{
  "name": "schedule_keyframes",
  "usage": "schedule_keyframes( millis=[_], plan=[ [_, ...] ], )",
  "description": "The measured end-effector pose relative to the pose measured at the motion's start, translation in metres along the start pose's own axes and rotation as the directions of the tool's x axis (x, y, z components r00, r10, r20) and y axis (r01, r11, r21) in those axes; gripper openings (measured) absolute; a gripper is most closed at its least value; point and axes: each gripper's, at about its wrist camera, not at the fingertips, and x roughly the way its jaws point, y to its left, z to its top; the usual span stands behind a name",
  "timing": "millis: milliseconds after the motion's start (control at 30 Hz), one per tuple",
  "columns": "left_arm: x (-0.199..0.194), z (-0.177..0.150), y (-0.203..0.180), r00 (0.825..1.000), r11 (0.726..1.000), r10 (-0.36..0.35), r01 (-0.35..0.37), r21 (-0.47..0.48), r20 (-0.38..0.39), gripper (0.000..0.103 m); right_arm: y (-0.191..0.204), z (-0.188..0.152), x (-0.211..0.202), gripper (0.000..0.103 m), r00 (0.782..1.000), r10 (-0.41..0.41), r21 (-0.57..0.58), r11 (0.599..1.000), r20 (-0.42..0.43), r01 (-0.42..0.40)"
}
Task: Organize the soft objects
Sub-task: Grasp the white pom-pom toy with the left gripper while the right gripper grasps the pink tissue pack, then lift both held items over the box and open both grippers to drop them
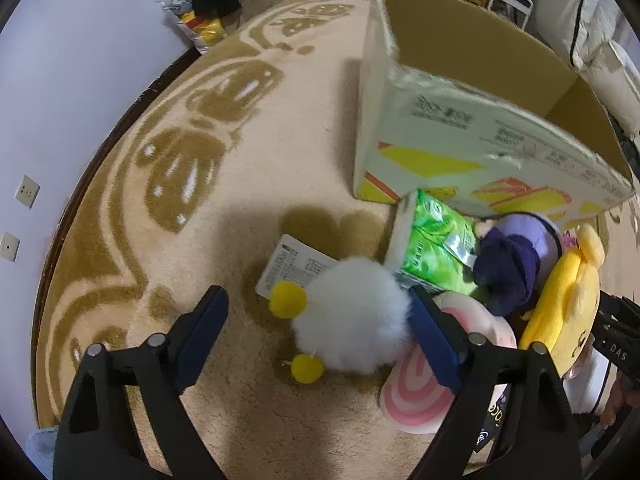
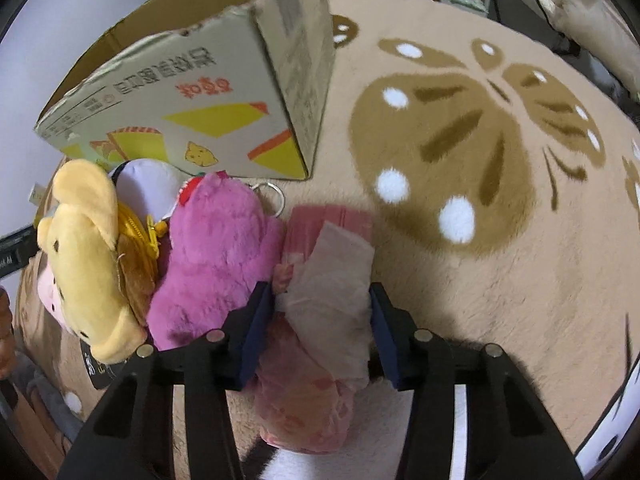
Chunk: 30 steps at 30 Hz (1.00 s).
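On the beige rug [image 1: 280, 128] the box [image 1: 480, 60] looks empty. Toys all lie outside. Left gripper [image 1: 320, 332] gapes around the white pompom [image 1: 352, 316]; right gripper [image 2: 316, 320] pinches the pink tissue pack [image 2: 320, 300].

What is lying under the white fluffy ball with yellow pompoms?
A printed white paper tag sticks out from under the white fluffy ball onto the beige carpet. The tag's covered end cannot be seen.
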Motion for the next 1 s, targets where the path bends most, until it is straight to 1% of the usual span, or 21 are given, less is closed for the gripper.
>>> schedule_keyframes(
  millis=[67,100,167,200,267,367,433,567,667,767,833,967,1000],
  plan=[
    [0.003,-0.001,-0.005,1.000,1.000,0.005,-0.004,0.021,-0.010,0.079,0.000,0.000,0.003,0.052,1.000,-0.002,-0.001,1.000,-0.008,0.002],
    [0.005,-0.002,-0.007,1.000,1.000,0.006,-0.006,0.029,-0.016,0.077,0.001,0.000,0.003,0.052,1.000,-0.003,-0.004,1.000,-0.008,0.003],
    [0.007,-0.003,-0.010,0.999,0.999,-0.026,0.027,0.031,-0.029,0.061,0.000,-0.001,0.002,0.050,1.000,0.003,0.001,1.000,-0.003,-0.003],
    [0.008,-0.003,-0.010,0.998,0.999,-0.049,0.050,0.020,-0.036,0.057,0.000,-0.001,0.002,0.050,1.000,0.006,-0.001,1.000,0.003,-0.006],
    [0.007,-0.004,-0.010,0.996,0.996,-0.084,0.084,-0.001,-0.044,0.044,0.002,-0.003,-0.003,0.048,1.000,0.012,-0.001,1.000,0.017,-0.012],
    [0.005,-0.004,-0.012,0.994,0.994,-0.106,0.106,-0.005,-0.036,0.036,0.001,-0.006,-0.016,0.048,0.998,0.004,-0.007,1.000,0.068,-0.003],
    [0.003,-0.005,-0.015,0.994,0.995,-0.102,0.102,0.002,-0.026,0.034,0.001,-0.004,-0.028,0.048,0.992,0.007,-0.011,1.000,0.126,-0.006],
    [-0.004,-0.006,-0.017,0.998,0.998,-0.067,0.067,0.018,0.006,0.032,-0.003,-0.005,-0.042,0.048,0.984,0.029,0.006,1.000,0.173,-0.030],
    [-0.013,-0.006,-0.016,0.998,0.998,-0.054,0.053,0.021,0.043,0.032,-0.005,-0.007,-0.055,0.048,0.976,0.036,0.010,0.999,0.216,-0.039],
    [-0.025,-0.006,-0.017,0.995,0.999,-0.014,0.010,0.035,0.096,0.032,-0.004,-0.010,-0.070,0.048,0.961,0.027,0.007,1.000,0.274,-0.030],
    [-0.037,-0.009,-0.019,0.989,0.998,0.025,-0.033,0.053,0.147,0.032,-0.001,-0.010,-0.080,0.048,0.950,0.013,0.002,1.000,0.312,-0.014],
    [-0.064,-0.016,-0.020,0.970,0.996,0.045,-0.060,0.059,0.239,0.032,0.001,-0.005,-0.096,0.048,0.927,0.034,0.001,0.999,0.374,-0.037],
    [-0.072,-0.018,-0.020,0.962,0.996,0.049,-0.067,0.060,0.268,0.032,0.001,-0.005,-0.101,0.048,0.922,0.035,-0.003,0.999,0.387,-0.036]
  ],
)
